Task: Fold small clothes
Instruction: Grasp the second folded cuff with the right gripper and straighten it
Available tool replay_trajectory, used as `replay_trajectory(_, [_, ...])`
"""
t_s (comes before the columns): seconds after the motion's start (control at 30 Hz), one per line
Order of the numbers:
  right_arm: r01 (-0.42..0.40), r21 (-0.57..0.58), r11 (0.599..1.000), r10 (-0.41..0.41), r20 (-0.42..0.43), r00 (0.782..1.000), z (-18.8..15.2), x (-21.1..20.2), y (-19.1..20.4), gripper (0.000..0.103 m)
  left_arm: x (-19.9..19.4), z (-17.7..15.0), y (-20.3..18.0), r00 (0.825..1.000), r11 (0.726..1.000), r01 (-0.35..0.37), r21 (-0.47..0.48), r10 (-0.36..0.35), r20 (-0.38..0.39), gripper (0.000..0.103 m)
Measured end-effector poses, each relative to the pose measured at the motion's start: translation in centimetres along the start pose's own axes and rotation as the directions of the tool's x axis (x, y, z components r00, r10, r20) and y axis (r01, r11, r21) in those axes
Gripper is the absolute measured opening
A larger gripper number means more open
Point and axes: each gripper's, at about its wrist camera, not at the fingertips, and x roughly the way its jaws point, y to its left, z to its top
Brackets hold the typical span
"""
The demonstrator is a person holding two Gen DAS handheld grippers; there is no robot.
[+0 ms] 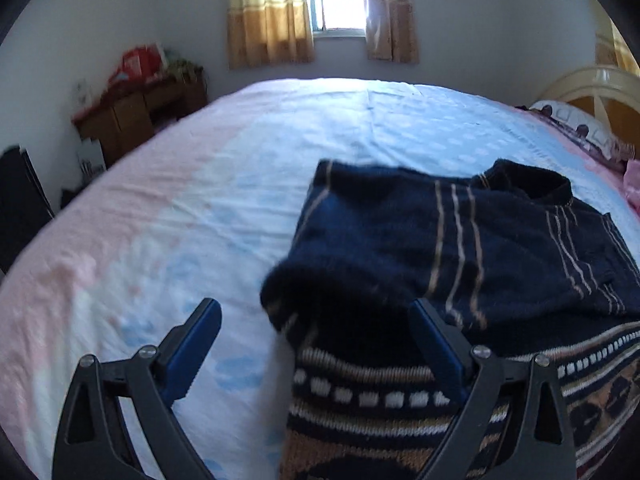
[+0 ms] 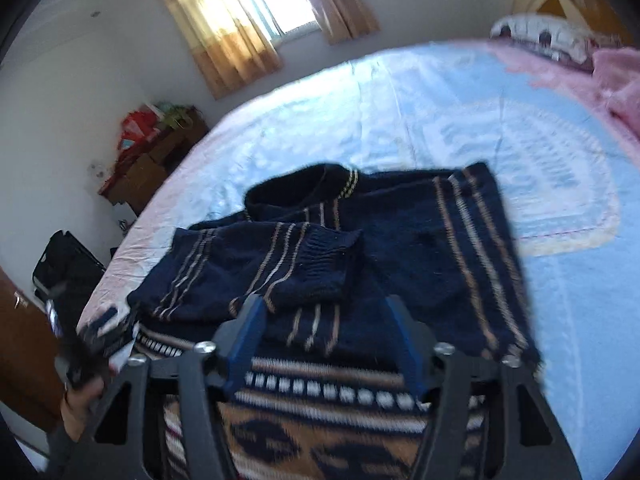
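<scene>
A navy knitted sweater [image 1: 440, 240] with tan stripes and a patterned hem band lies flat on the bed. In the right wrist view one sleeve [image 2: 260, 268] is folded across the sweater [image 2: 420, 248] body. My left gripper [image 1: 316, 312] is open wide at the sweater's left edge; a dark fold of knit lies between its blue pads [image 1: 200, 340] without being pressed. My right gripper [image 2: 325, 308] hovers over the hem band with its jaws apart and nothing clamped. At the lower left of that view a person's hand [image 2: 80, 400] shows, blurred.
The bed sheet [image 1: 180, 208] is pale blue and pink and spreads to the left and beyond the sweater. A pillow [image 1: 580, 128] and headboard [image 1: 592, 88] are at the right. A pink blanket [image 2: 616, 80] is there too. A wooden cabinet [image 1: 132, 116] stands by the far wall.
</scene>
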Motion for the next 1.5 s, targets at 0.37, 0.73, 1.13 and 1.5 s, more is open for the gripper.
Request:
replay_trajectory(0.37, [0.139,-0.118,0.983,-0.151,-0.102,0.983,0.3,7.4,3.4,0.018,0.7,-1.0,1.5,0.995,0.99,0.084,-0.111,-0.089,-0.047,0.097])
replay_trajectory(0.73, [0.296,-0.262,0.919,-0.268,0.139,0.953,1.8,1.7,5.5,0.015,0.9,-1.3,2.7,0.988,0.972,0.14,-0.187,-0.151,-0.043,0.097])
replay_trajectory(1.13, [0.363,-0.122,0.924,-0.365,0.012,0.931,1.3,4.6,-2.0,0.015,-0.6,-1.3,2.6,0.982,0.97,0.185,-0.161,-0.189,-0.013,0.097])
replay_trajectory(1.5, [0.337,-0.115,0.934,-0.34,-0.003,0.941,1.6,5.0,-3.0,0.016,1.0,1.2,0.3,1.0,1.0,0.0,0.016,0.001,-0.011,0.103])
